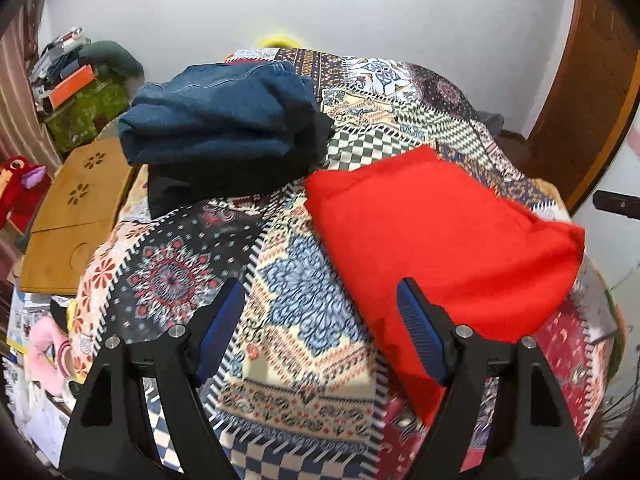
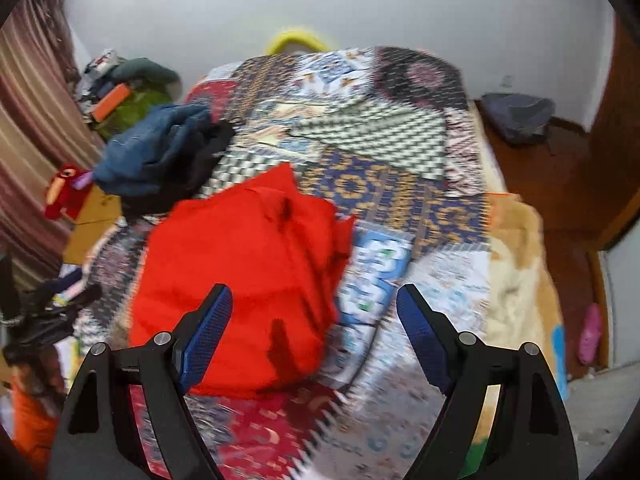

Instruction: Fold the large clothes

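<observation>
Bed with patchwork cover (image 1: 304, 304), seen from both of my hand-held grippers. My left gripper (image 1: 320, 292) hangs above the cover with its jaws spread and nothing between them; my right gripper (image 2: 314, 300) likewise stands released and empty, above the near edge of the red garment (image 2: 240, 280). The red garment lies near the middle of the bed as a compact, roughly rectangular bundle, so I judge its fold done or nearly done, though one side looks bunched in the blurred right view. Toward the far left edge of the bed a blue garment (image 1: 220, 120) rests folded on top of a black garment (image 1: 224, 184), which I take as finished and stacked. Count: three garments visible (one red, one blue, one black), two grippers, one bed. No unfolded large garment shows on the cover; whether more wait outside the views I cannot tell.
</observation>
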`<state>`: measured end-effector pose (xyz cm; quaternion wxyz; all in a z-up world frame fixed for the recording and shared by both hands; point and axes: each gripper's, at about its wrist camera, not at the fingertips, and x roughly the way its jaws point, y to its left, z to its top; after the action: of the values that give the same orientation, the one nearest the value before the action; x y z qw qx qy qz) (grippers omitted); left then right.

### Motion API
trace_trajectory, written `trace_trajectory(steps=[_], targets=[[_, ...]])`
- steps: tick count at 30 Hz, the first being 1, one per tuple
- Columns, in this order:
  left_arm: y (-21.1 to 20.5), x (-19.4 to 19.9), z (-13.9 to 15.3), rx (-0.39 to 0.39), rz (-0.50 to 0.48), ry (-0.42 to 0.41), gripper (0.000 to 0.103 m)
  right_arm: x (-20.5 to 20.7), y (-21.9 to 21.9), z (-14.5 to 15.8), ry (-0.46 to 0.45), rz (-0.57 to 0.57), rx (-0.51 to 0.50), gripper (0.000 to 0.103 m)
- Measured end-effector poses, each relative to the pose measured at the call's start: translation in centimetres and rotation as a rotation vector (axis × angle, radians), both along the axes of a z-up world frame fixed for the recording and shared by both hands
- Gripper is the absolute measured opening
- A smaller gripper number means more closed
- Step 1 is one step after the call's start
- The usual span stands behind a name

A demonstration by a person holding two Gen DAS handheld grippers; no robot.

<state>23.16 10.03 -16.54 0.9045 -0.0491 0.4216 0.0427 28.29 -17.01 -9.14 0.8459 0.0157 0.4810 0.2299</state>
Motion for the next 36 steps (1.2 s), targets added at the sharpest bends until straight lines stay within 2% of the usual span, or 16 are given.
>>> trace_trajectory(steps=[4,7,9,12,15,20,24,29,31,33,36], targets=[[0.0,1.6,-0.3,-0.040,-0.003,0.017,0.078,2.2,2.3,-1.8,0.105,0.059,0.039,0.082],[0.1,2.8,-1.3,-0.104,-0.011,0.056,0.078,3.8,3.6,-4.3,0.201,0.099,0.041,0.082],[0.1,3.7,-2.5,-0.143,-0.019,0.099,0.078,4.8,4.3,-6.3,0.255,0.122,0.024,0.082],[-0.5,4.6,-4.2,-0.163,-0.033,0.144,0.078,6.0,4.4,-8.9,0.319,0.117,-0.026,0.082],[-0.6,5.2,-5.4,-0.223,-0.049,0.163,0.079,7.2,4.0,-11.8,0.399,0.119,-0.035,0.082],[0.1,6.8,-7.2,-0.371,-0.059,0.204,0.079,8.3,3.7,-14.0,0.488,0.145,0.056,0.082],[0.6,8.1,-8.8,-0.475,-0.052,0.233,0.084,9.2,4.0,-15.4,0.537,0.158,0.118,0.082],[0.5,8.9,-9.2,-0.508,-0.070,0.232,0.086,10.0,4.8,-16.0,0.565,0.174,0.175,0.082],[0.5,9.0,-9.3,-0.520,-0.077,0.230,0.086,10.0,5.0,-16.1,0.567,0.170,0.190,0.078],[0.7,8.9,-9.4,-0.539,-0.081,0.226,0.086,9.9,5.0,-16.1,0.562,0.176,0.206,0.062],[1.1,8.7,-9.4,-0.600,-0.096,0.221,0.073,9.4,4.6,-15.7,0.581,0.174,0.249,0.044]])
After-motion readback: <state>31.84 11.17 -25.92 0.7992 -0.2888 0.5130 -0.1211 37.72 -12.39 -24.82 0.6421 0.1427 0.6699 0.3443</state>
